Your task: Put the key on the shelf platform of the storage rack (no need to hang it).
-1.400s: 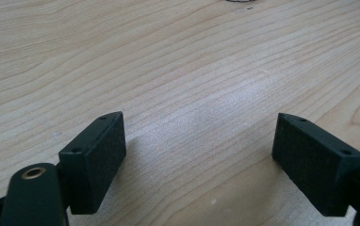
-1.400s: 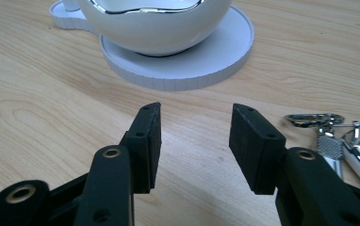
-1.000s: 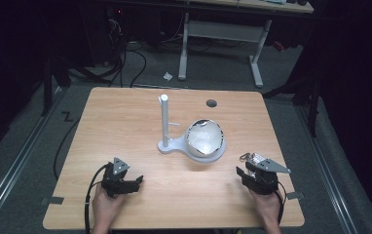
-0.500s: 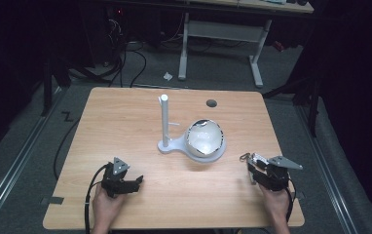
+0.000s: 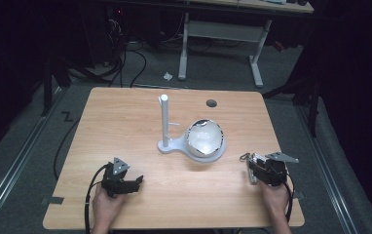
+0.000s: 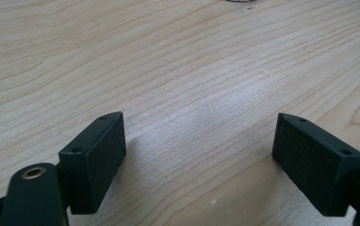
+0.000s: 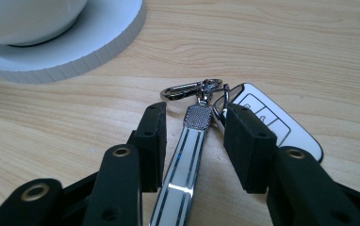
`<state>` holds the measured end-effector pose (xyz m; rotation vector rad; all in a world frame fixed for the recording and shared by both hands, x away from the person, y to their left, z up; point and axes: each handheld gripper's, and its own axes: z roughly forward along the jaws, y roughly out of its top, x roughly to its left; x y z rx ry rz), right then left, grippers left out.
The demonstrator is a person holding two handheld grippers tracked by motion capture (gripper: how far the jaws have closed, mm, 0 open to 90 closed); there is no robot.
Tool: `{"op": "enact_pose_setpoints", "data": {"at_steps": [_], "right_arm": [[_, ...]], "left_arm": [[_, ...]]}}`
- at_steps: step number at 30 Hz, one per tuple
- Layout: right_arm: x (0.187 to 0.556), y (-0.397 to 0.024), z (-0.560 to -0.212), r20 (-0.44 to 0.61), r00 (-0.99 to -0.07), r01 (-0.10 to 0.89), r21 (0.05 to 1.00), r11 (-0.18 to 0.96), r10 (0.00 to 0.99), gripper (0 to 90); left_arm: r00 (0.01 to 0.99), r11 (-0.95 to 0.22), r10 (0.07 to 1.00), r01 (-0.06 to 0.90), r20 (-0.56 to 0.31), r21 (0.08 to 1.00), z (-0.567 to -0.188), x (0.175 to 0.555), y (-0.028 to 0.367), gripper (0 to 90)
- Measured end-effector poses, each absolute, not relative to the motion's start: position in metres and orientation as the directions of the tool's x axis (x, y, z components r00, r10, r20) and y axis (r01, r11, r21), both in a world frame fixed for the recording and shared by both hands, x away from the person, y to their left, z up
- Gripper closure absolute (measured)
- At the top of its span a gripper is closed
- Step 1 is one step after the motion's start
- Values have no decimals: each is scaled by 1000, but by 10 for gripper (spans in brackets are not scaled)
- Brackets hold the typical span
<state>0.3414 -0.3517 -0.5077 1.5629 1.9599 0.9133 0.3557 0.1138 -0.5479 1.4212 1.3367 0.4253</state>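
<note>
Keys, a white plastic car fob (image 7: 272, 125) on a polished metal strap (image 7: 185, 160), lay near the white stand's base (image 7: 74, 47); right gripper (image 7: 194, 136) straddled the strap, unclosed. Likely light, slippery: grip the strap. Left gripper (image 6: 201, 155) gaped empty.

You have a light wooden table (image 5: 125, 122) with rounded corners in front of you, its grain running across, and a round dark hole (image 5: 212, 103) near the far edge. Near its middle lies a white stand (image 5: 174, 145): a flat base with an upright post and a bowl at its right end. At your right, a car key fob (image 7: 263, 120) with a chrome strap (image 7: 183, 165) and clip lies flat on the wood.
</note>
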Motion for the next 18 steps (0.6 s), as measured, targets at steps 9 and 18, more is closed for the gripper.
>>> {"op": "enact_pose_setpoints", "data": {"at_steps": [9,18], "right_arm": [[357,-347,-513,30,-234,681,718,142,972,593],[364,-346,-520,18,-224,699,699,148,974,595]], "left_arm": [[303,220,867,479,-395,850,-548,356,114,184],[303,220,867,480,-395,850,-548,356,114,184]]}}
